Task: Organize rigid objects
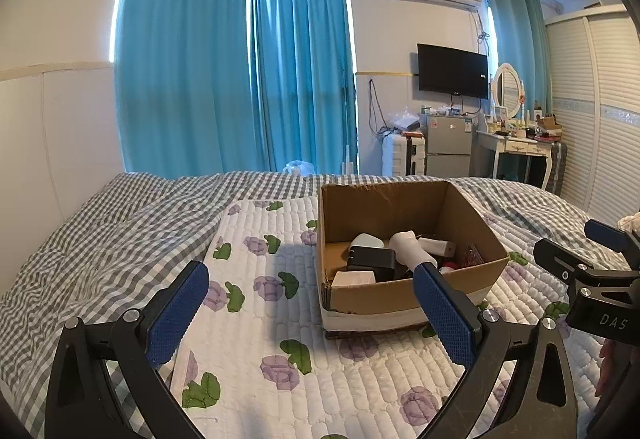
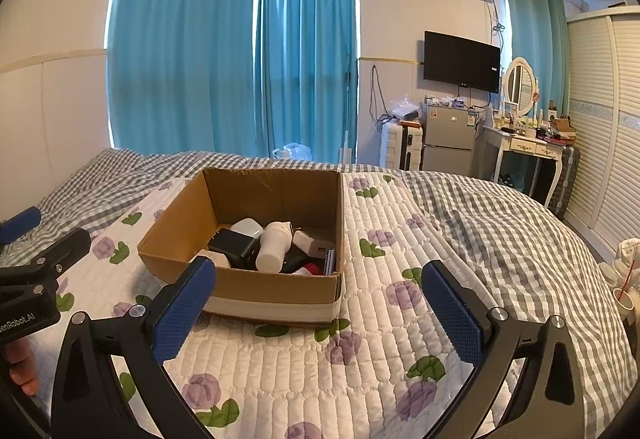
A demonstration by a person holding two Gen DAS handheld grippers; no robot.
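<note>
Left wrist: box ahead of left tongs; right tongs likewise; both wide open, empty. Approach items from above.

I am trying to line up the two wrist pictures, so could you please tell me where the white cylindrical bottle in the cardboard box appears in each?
Left wrist: white bottle right of centre, just beyond the left gripper's right finger.
Right wrist: white bottle left of centre, mid-box.
Shared landmark: the cardboard box on the floral quilt.
</note>
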